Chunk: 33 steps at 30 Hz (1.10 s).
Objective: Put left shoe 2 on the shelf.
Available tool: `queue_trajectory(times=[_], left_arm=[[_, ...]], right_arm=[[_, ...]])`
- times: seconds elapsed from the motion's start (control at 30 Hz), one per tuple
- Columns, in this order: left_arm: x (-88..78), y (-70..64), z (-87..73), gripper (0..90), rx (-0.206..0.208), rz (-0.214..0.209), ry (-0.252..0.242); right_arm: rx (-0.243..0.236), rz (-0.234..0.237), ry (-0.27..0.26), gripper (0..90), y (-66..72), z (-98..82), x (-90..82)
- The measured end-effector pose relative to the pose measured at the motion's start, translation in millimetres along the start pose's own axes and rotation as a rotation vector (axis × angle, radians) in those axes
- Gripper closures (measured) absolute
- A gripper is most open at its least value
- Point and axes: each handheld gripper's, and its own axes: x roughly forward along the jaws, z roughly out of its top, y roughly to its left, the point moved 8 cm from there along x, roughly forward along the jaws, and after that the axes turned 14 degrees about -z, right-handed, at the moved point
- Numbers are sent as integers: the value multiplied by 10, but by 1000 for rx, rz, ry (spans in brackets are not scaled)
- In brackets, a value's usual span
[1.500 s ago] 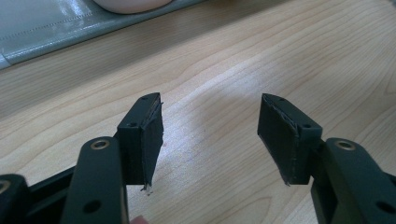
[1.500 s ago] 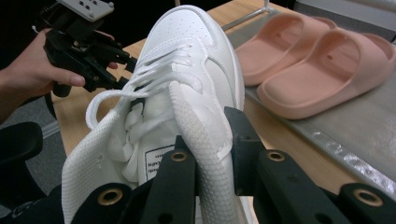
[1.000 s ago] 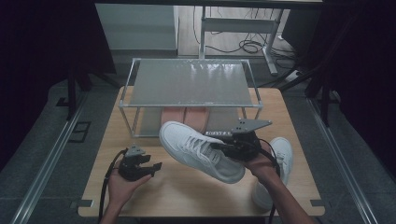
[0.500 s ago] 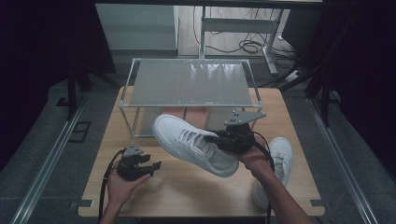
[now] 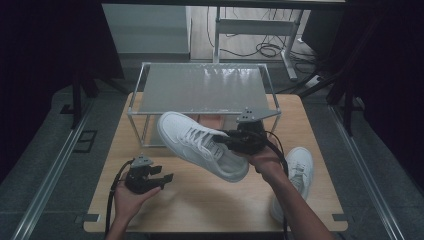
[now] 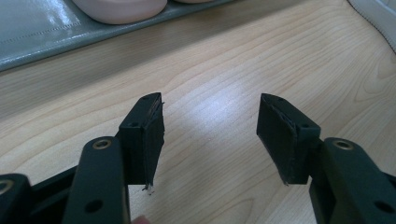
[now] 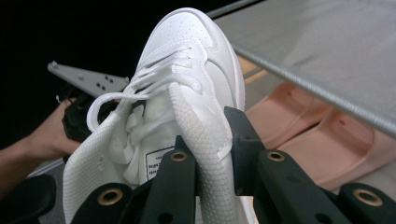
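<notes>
My right gripper (image 5: 231, 141) is shut on the collar of a white sneaker (image 5: 200, 144) and holds it in the air above the table's middle, toe pointing toward the rack. In the right gripper view the jaws pinch the sneaker's (image 7: 187, 93) padded side wall, with my right gripper (image 7: 211, 140) closed around it. A second white sneaker (image 5: 296, 175) lies on the table at the right, partly behind the forearm. My left gripper (image 5: 162, 179) rests low at the front left, open. The left gripper view has my left gripper (image 6: 210, 135) open over bare wood.
A metal rack (image 5: 205, 87) with a grey top shelf stands at the table's back. Pink slippers (image 7: 317, 135) sit on its lower tray (image 6: 37, 37). The wooden table (image 5: 200, 200) ends near the front; dark floor and rails surround it.
The right gripper has lifted the sneaker and carried it farther from the person, toward the rack. The left gripper has stayed put.
</notes>
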Motion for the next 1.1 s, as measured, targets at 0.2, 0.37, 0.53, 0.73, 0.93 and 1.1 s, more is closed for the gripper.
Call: queue_trajectory(times=[0.2, 0.37, 0.53, 0.73, 0.93, 1.1], left_arm=[[17, -25, -2, 413, -3, -17, 6], [42, -58, 2, 411, 1, -33, 10], [6, -38, 25, 413, 1, -8, -18], [10, -39, 26, 412, 1, -8, -21], [-7, -38, 42, 414, 4, -2, -38], [-29, -29, 44, 414, -4, -1, -44]], right_arm=[[2, -4, -27, 818, 15, 175, 6], [23, -5, -36, 818, -11, 252, 36], [45, -23, -39, 819, -80, 300, 83], [74, -39, -54, 819, -171, 394, 100], [84, -74, -57, 820, -273, 486, 148], [96, -102, -62, 820, -361, 571, 186]])
